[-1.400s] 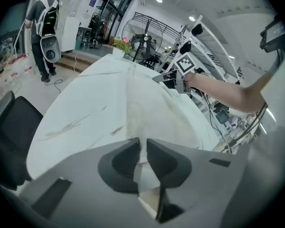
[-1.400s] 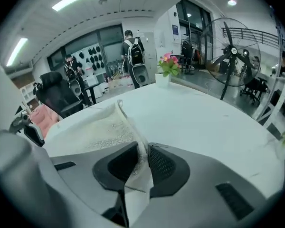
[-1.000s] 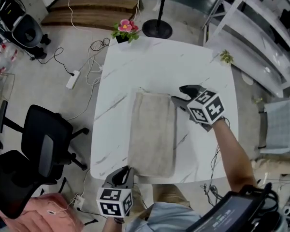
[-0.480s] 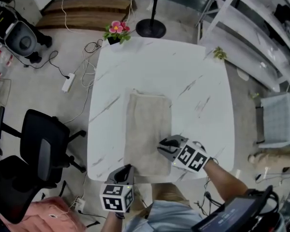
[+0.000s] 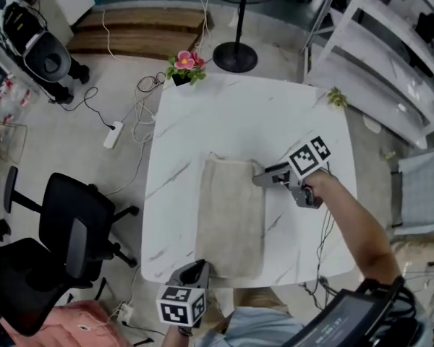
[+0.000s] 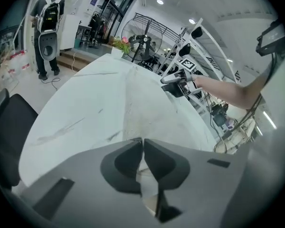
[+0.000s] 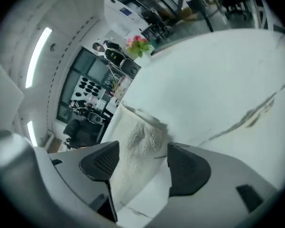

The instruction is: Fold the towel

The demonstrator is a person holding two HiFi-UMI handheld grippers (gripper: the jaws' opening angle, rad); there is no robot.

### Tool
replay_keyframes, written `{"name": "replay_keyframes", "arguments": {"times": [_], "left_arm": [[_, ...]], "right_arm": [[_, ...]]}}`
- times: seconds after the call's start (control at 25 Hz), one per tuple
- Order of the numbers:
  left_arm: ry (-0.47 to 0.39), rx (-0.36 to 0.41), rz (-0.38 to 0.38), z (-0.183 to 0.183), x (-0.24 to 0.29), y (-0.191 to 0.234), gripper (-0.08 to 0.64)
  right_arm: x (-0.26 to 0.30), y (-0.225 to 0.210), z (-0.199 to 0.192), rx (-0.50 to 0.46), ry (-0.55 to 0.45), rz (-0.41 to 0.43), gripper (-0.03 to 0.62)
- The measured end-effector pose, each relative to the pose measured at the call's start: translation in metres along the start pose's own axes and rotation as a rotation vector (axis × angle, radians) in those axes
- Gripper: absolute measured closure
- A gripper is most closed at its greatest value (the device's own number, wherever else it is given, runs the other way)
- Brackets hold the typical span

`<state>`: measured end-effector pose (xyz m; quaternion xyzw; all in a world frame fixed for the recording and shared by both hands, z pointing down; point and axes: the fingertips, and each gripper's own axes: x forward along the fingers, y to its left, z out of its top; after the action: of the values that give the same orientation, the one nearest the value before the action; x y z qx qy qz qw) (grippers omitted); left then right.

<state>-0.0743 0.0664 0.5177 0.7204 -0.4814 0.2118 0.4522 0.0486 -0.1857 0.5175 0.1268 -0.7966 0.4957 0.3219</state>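
Nearest the person, the left gripper [image 5: 197,268] sits at the near edge of the white marble table [image 5: 224,114]. Its jaws have just been closing and are now clenched together on the near left corner of the towel [image 5: 230,215]; the left gripper view shows a bit of pale cloth caught between them. The beige towel lies flat as a long narrow strip that runs from the near edge toward the middle of the table, a little left of centre. Further along, at the towel's right edge close to its far right corner, the right gripper [image 5: 264,177] points in from the right. Its jaws have just been opening and stand wide apart; the right gripper view shows the towel's edge in the gap between them, with neither pad pressing on it. The far half of the table is bare marble. On the far left corner stands a small pot of pink flowers [image 5: 185,62]. Beyond it on the floor is the round black base of a stand [image 5: 235,55]. A black office chair [image 5: 76,223] stands on the floor, left of the table.
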Motion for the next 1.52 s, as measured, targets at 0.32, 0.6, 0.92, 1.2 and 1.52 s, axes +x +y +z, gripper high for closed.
{"name": "replay_keyframes", "arguments": {"times": [0.32,0.6,0.92,1.2,1.52], "left_arm": [[-0.014,-0.026,0.036,0.006,0.002,-0.003,0.538],[-0.125,-0.071,0.074,0.026,-0.019,0.004,0.538],[-0.252,-0.055,0.123,0.030,-0.075,0.020,0.538],[-0.278,-0.068,0.111,-0.005,-0.104,0.008,0.538],[-0.240,-0.030,0.079,-0.042,-0.100,-0.005,0.538]], "right_arm": [[0.035,0.008,0.031,0.116,0.050,0.195,0.439],[0.020,0.035,0.052,-0.133,-0.100,0.289,0.545],[-0.032,0.144,0.022,-0.667,-0.251,0.345,0.545],[-0.044,0.217,-0.072,-1.207,-0.209,0.253,0.542],[0.001,0.186,-0.179,-1.601,-0.041,0.040,0.535]]}}
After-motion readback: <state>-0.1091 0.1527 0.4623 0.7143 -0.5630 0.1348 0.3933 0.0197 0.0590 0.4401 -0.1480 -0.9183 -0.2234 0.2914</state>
